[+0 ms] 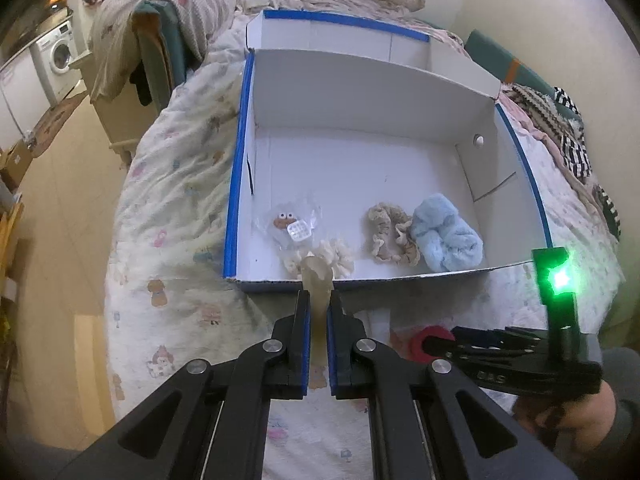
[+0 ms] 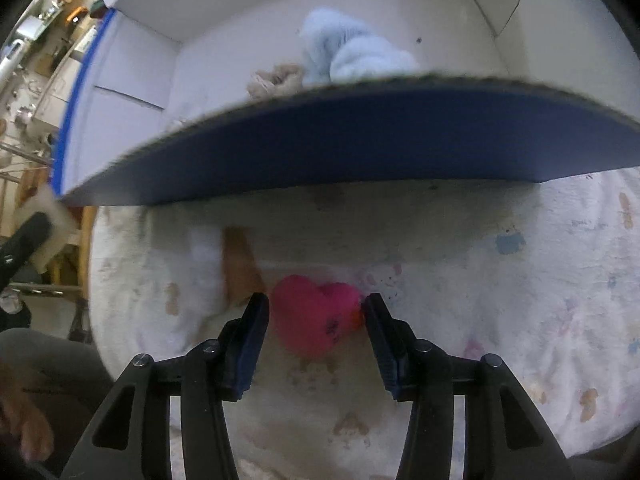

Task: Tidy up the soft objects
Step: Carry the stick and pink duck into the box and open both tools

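Observation:
My left gripper [image 1: 319, 300] is shut on a pale translucent soft piece [image 1: 318, 280], held over the near edge of the white and blue box [image 1: 240, 160]. In the box lie a cream scrunchie [image 1: 336, 258], a beige scrunchie [image 1: 390, 236], a light blue fluffy scrunchie [image 1: 446, 234] and a small bagged toy [image 1: 290, 226]. My right gripper [image 2: 314, 306] is open around a pink plush toy [image 2: 314, 314] on the quilt, just before the box's blue front wall [image 2: 360, 152]. The right gripper also shows in the left wrist view [image 1: 432, 342] by the pink toy [image 1: 418, 346].
The box sits on a quilted bed cover [image 1: 176, 200]. Piled blankets and clothes [image 1: 168, 12] lie behind it, striped fabric [image 1: 568, 136] to the right. A washing machine [image 1: 56, 56] stands far left, on the floor.

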The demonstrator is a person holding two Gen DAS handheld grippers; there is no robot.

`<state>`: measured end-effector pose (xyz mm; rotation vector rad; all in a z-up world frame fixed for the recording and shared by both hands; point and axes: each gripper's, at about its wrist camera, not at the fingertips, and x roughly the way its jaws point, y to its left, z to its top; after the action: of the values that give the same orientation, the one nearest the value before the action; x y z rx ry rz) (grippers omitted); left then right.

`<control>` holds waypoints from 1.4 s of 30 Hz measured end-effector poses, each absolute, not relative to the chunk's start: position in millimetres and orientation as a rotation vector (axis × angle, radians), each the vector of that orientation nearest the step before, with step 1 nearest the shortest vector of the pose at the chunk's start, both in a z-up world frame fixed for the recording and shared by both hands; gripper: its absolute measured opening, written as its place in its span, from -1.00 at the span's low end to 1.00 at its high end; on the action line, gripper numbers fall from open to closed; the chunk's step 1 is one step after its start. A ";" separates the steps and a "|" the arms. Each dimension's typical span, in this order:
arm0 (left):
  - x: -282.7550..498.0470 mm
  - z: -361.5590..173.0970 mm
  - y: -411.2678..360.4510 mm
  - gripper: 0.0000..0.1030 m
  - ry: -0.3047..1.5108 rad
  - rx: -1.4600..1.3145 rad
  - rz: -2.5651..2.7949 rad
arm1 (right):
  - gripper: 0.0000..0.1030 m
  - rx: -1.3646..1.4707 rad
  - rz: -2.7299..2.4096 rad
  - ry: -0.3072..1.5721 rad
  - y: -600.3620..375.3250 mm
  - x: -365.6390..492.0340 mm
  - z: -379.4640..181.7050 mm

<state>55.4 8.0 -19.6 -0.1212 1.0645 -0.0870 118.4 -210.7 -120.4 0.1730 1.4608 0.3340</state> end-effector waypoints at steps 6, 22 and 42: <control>54.4 -24.3 8.8 -0.87 1.071 -0.105 -0.073 | 0.00 0.123 0.360 1.440 -199.7 118.0 -129.3; 49.2 -20.3 8.1 -0.87 1.084 -0.128 -0.089 | -0.12 0.252 0.472 1.172 -232.6 86.4 -20.4; 140.1 -14.6 -25.1 -0.87 1.090 -0.078 -0.199 | -0.12 0.323 0.437 1.073 -246.7 179.4 -11.1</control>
<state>140.1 -25.1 -14.6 -0.0782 1.0898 -0.1988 179.4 -246.7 -11.1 0.3228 1.0732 0.4373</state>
